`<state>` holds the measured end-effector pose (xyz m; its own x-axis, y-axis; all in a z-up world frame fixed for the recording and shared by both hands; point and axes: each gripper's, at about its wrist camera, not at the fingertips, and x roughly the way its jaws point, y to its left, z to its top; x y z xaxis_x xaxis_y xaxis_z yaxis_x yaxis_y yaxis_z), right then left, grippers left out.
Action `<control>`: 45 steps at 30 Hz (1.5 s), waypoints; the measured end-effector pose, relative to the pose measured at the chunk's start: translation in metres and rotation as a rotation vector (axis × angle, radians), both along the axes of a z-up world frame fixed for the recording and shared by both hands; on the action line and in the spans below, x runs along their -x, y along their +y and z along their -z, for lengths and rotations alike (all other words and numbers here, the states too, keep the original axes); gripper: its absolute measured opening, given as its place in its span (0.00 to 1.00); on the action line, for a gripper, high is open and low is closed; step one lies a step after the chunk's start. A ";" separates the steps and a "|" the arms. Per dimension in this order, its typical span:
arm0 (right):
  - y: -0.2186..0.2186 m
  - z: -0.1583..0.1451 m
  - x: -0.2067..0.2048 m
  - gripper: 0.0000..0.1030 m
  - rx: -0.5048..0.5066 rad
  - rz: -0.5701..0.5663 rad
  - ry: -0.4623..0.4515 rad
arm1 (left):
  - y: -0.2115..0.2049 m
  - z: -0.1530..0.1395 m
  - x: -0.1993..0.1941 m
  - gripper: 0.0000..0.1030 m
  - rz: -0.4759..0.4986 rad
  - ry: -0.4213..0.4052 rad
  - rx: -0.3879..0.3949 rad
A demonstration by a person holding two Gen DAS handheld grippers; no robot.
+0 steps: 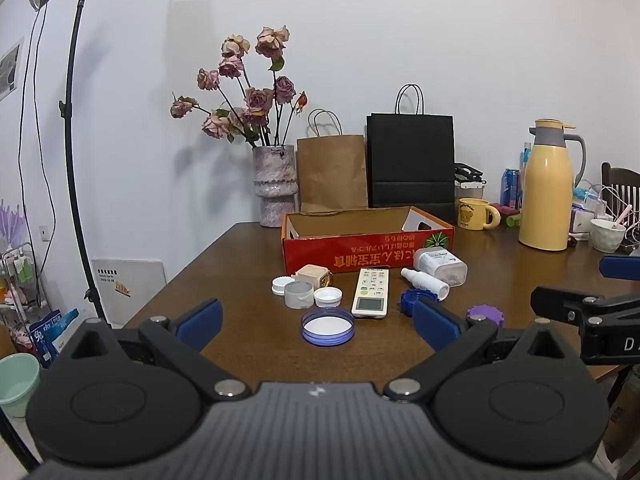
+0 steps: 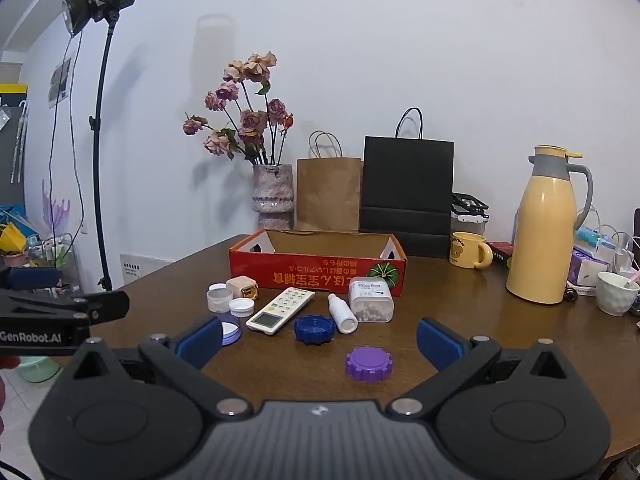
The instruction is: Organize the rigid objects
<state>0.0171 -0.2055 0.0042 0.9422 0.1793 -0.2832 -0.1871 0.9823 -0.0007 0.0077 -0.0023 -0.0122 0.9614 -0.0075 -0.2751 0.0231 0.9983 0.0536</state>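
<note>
Both grippers hover low over the near edge of the counter (image 2: 520,344), jaws spread wide and empty on each side. Nearest the right gripper (image 2: 320,344) sits the purple cap (image 2: 369,363), flat on the wood, just ahead and a touch right of centre between its fingers; that's my pick for first grab. The left gripper (image 1: 318,322) has the blue-rimmed lid (image 1: 328,326) lying open side up, almost dead centre between its jaws.

A little further on, the white remote (image 2: 280,310) lies flat, its long axis running away toward the box, screen end nearest. Right of it, the dark blue cap (image 2: 314,329), the small white bottle (image 2: 342,313) on its side, and the clear pill jar (image 2: 370,299). Left of it, a cluster of white caps (image 1: 328,297) and a beige cube (image 1: 311,274).

Beyond them all, the red cardboard box (image 2: 320,276) stands open, looking empty, and that's presumably where everything is headed. Both tools are held level, pointing straight in.
</note>
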 end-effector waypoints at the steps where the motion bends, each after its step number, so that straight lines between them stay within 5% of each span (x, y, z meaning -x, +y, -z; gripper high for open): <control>1: 0.000 0.000 0.000 1.00 0.000 0.000 0.000 | 0.000 0.000 0.000 1.00 0.000 0.003 0.001; 45: 0.000 0.000 -0.001 1.00 0.001 0.002 0.017 | 0.002 -0.002 -0.003 1.00 0.002 0.020 0.005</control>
